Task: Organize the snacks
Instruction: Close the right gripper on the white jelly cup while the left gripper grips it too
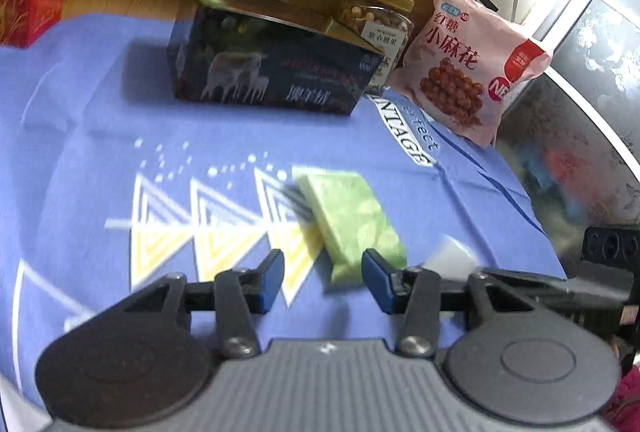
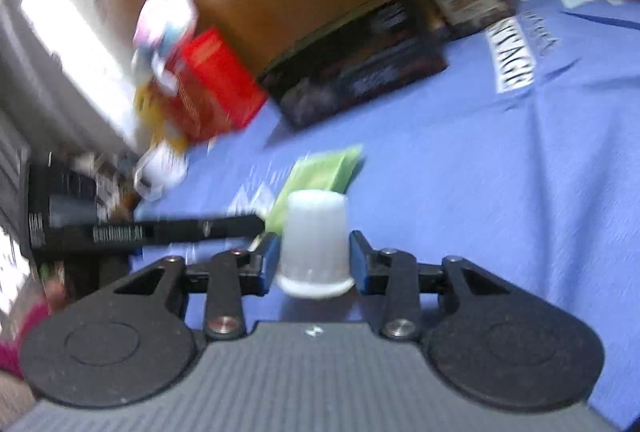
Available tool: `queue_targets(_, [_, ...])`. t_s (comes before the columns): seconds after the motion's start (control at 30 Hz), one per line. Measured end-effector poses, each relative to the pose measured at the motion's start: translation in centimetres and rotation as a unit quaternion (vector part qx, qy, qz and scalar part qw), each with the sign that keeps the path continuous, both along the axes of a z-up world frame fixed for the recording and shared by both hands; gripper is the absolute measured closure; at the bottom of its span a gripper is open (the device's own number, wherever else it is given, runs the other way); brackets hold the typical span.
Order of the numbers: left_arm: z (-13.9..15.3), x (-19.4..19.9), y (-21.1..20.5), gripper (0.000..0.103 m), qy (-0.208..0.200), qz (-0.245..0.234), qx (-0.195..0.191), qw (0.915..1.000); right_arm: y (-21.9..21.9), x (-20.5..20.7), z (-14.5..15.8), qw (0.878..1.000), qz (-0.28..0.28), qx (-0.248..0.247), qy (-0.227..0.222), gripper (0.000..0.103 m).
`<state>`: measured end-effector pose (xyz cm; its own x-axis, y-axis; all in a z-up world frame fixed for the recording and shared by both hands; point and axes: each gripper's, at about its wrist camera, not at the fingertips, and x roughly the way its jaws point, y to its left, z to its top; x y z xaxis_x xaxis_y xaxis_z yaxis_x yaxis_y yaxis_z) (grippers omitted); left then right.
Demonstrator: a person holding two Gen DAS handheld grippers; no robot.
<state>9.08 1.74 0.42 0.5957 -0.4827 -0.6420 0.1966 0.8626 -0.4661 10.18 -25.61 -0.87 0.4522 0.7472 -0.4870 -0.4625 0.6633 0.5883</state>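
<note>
Two grippers worked over the blue cloth (image 1: 100,103): left gripper (image 1: 323,280) gaped above a flat green packet (image 1: 356,220), right gripper (image 2: 312,264) clasped a ribbed white cup (image 2: 314,244); glass jar (image 1: 380,23) held nuts.

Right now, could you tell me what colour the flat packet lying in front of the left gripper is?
The flat packet is light green, clearest in the left wrist view.

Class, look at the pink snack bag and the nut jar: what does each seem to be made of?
Pink bag: probably glossy plastic film, given its sheen, printing and crimped edge. Jar: clear body showing the nuts, likely plastic or glass, with a gold, possibly metal, lid.
</note>
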Motion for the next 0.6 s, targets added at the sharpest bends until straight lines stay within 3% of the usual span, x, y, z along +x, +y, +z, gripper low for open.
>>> queue_targets(0.2, [0.0, -2.9, 1.9, 0.054, 0.001, 0.0, -0.041, 0.9992, 3.0, -3.0, 0.4, 0.996, 0.079, -0.029, -0.034, 0.065])
queue_targets(0.3, [0.0, -3.6, 2.6, 0.054, -0.001, 0.009, -0.043, 0.999, 5.3, -3.1, 0.4, 0.993, 0.104, -0.031, -0.042, 0.065])
queue_targets(0.6, [0.8, -4.9, 4.9, 0.054, -0.01, 0.03, -0.067, 0.9972, 9.3, -3.4, 0.6, 0.986, 0.13, -0.067, -0.083, 0.061])
